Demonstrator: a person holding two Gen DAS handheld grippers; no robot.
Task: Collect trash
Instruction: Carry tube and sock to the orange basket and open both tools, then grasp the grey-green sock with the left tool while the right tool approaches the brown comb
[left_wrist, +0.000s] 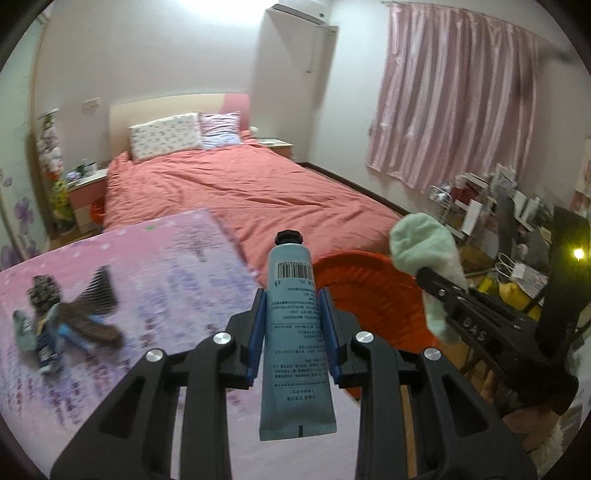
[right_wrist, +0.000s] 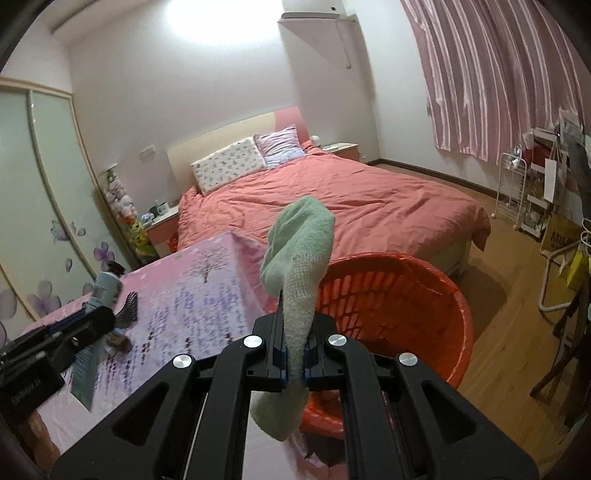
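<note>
right wrist: right tool (right_wrist: 293, 363) clamps green sock (right_wrist: 297, 266), left tool (left_wrist: 291, 334) grips blue tube (left_wrist: 293, 325). centre both over orange basket (right_wrist: 443, 295) before letting go.

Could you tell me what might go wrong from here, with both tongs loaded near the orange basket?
1. The left tongs grip the blue tube only at mid-body; its crimped end hangs free, so it could swing or slip out short of the orange basket.
2. The right tongs pinch the green sock by a narrow strip, and its loose ends might catch on the rim.
3. Both tongs sit close together, so they could bump each other.
</note>
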